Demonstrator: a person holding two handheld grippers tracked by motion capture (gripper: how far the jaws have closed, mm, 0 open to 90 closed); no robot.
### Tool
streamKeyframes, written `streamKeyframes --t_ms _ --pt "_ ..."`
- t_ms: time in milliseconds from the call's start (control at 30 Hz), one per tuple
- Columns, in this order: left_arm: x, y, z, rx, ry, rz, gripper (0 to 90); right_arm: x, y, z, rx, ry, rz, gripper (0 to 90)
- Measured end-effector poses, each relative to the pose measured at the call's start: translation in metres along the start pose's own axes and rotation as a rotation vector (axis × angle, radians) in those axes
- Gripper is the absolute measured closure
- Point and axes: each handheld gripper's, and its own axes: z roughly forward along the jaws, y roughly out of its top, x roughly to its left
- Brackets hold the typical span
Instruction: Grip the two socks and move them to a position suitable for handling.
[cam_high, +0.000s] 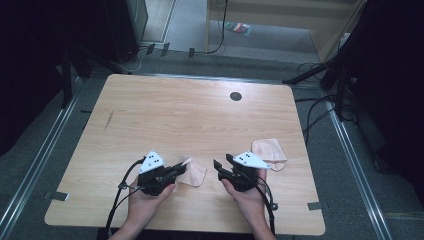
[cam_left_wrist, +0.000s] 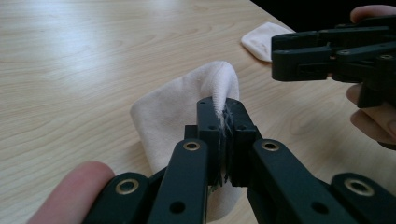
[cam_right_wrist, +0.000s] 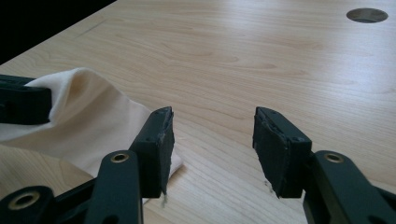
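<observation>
Gripping a fold of the pale pink cloth (cam_left_wrist: 187, 100), the left gripper (cam_left_wrist: 223, 122) has its jaws pressed together on the fabric, a raised ridge of which stands up just above the jaw tips in the left gripper view. In the high view that cloth (cam_high: 194, 173) lies on the wooden table (cam_high: 165, 115) near its front edge, between the two grippers, with the left gripper (cam_high: 179, 168) at its left edge. The right gripper (cam_right_wrist: 212, 140) stands with jaws well apart and nothing between them; its left jaw sits just beside the cloth's (cam_right_wrist: 88, 121) near corner (whether touching cannot be told). The high view places the right gripper (cam_high: 222, 166) right of the cloth, held in the person's right hand (cam_high: 246, 192). A second pale pink cloth (cam_high: 270, 150) lies further right, near the table's right edge, apart from both tools. A round dark grommet hole (cam_high: 235, 96) sits toward the table's far side.
</observation>
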Motion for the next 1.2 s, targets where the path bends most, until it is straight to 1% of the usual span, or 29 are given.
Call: streamKeyframes --t_ms 100,133,167,200,233,267,300,333,400,433,467,500,533,600,633,667,700,733,800,833,867,900,933,967,1000,1067,1133,1167,1200 --pt "0.001 -0.004 -0.001 -0.004 0.0 -0.016 87.1 -0.002 -0.003 -0.001 0.01 -0.004 0.005 49.0" --pt "0.007 -0.006 -0.002 0.002 0.015 -0.026 87.0 -0.001 -0.005 0.001 0.025 0.005 0.02 49.7" --pt "0.007 -0.006 -0.002 0.002 0.015 -0.026 86.8 -0.001 -0.006 0.004 0.031 0.014 0.026 51.1" --pt "0.01 -0.009 -0.003 0.001 0.024 -0.034 86.8 -0.001 -0.006 0.004 0.031 0.014 0.026 51.1" --pt "0.015 -0.011 -0.004 0.001 0.039 -0.042 86.6 0.003 -0.008 0.012 0.05 0.044 0.03 53.5" --pt "0.019 -0.013 -0.005 0.004 0.046 -0.047 86.5 0.005 -0.009 0.015 0.055 0.05 0.028 54.4" --pt "0.028 -0.018 -0.007 0.004 0.066 -0.069 86.4 0.008 -0.01 0.02 0.067 0.063 0.023 54.9" --pt "0.028 -0.018 -0.007 0.004 0.066 -0.069 86.2 0.008 -0.01 0.02 0.067 0.063 0.023 54.9" --pt "0.037 -0.022 -0.009 0.007 0.082 -0.091 86.0 0.015 -0.012 0.03 0.09 0.073 -0.001 56.3" --pt "0.044 -0.025 -0.012 0.006 0.092 -0.108 84.9 0.022 -0.014 0.038 0.111 0.083 -0.014 57.5" --pt "0.044 -0.025 -0.012 0.006 0.092 -0.108 84.1 0.022 -0.014 0.038 0.111 0.083 -0.014 57.5" --pt "0.047 -0.026 -0.013 0.004 0.091 -0.118 84.1 0.025 -0.015 0.042 0.119 0.085 -0.019 58.0" --pt "0.05 -0.026 -0.014 0.001 0.09 -0.128 81.6 0.032 -0.016 0.05 0.139 0.091 -0.032 58.6" --pt "0.055 -0.027 -0.016 -0.004 0.094 -0.141 80.5 0.035 -0.017 0.053 0.145 0.09 -0.04 58.8" --pt "0.059 -0.027 -0.019 -0.007 0.103 -0.136 80.4 0.042 -0.019 0.06 0.16 0.095 -0.048 59.0" --pt "0.059 -0.027 -0.019 -0.007 0.103 -0.136 80.3 0.042 -0.019 0.06 0.16 0.095 -0.048 59.0" --pt "0.062 -0.027 -0.022 -0.013 0.111 -0.14 80.1 0.048 -0.021 0.065 0.182 0.094 -0.074 59.2" --pt "0.062 -0.027 -0.022 -0.013 0.111 -0.14 79.7 0.048 -0.021 0.065 0.182 0.094 -0.074 59.2" --pt "0.066 -0.029 -0.026 -0.014 0.124 -0.143 79.0 0.052 -0.024 0.069 0.196 0.092 -0.097 60.7" --pt "0.069 -0.03 -0.028 -0.013 0.121 -0.15 76.9 0.053 -0.024 0.069 0.201 0.093 -0.099 63.3" --pt "0.071 -0.032 -0.03 -0.013 0.122 -0.157 76.9 0.053 -0.024 0.069 0.201 0.093 -0.099 63.3" --pt "0.074 -0.033 -0.032 -0.013 0.128 -0.161 73.1 0.054 -0.024 0.069 0.198 0.104 -0.111 65.0" --pt "0.076 -0.034 -0.034 -0.012 0.129 -0.171 73.1 0.054 -0.024 0.069 0.198 0.104 -0.111 66.3" --pt "0.079 -0.036 -0.036 -0.017 0.125 -0.181 71.5 0.057 -0.025 0.07 0.202 0.109 -0.137 67.6" --pt "0.081 -0.036 -0.038 -0.019 0.124 -0.187 71.5 0.057 -0.025 0.07 0.202 0.109 -0.137 67.6" --pt "0.085 -0.037 -0.041 -0.028 0.134 -0.191 70.3 0.061 -0.027 0.072 0.209 0.11 -0.163 69.4" --pt "0.089 -0.037 -0.045 -0.032 0.147 -0.195 69.1 0.065 -0.029 0.073 0.212 0.101 -0.18 74.2" --pt "0.094 -0.038 -0.049 -0.035 0.154 -0.216 66.5 0.065 -0.028 0.073 0.209 0.1 -0.187 81.4" --pt "0.094 -0.038 -0.049 -0.035 0.154 -0.216 64.2 0.065 -0.028 0.073 0.209 0.1 -0.187 81.4"
